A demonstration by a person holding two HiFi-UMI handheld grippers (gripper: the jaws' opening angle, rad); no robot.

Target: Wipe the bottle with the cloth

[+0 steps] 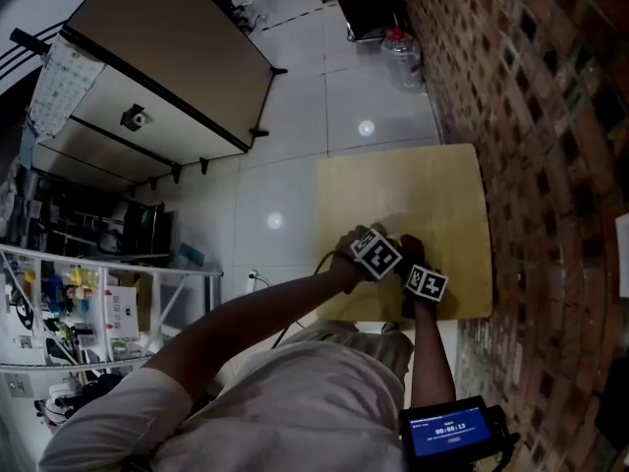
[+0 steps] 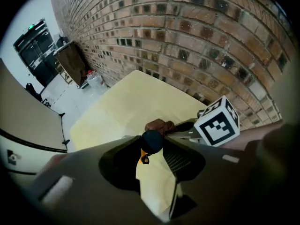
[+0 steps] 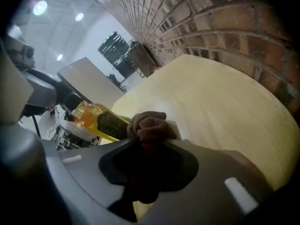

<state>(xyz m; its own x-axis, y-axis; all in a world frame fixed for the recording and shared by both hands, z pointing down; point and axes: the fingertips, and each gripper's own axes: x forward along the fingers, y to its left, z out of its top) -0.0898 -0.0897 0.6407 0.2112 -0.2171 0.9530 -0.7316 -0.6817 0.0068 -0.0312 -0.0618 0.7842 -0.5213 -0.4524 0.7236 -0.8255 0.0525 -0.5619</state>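
Two pinches: left gripper (image 2: 153, 143) on bottle (image 2: 152, 139) cap, right gripper (image 3: 147, 143) on cloth (image 3: 149, 127); amber bottle body only in right gripper view

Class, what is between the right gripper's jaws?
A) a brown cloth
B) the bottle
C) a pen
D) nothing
A: the right gripper has its jaws shut on the bunched brown cloth; the bottle is to its left.
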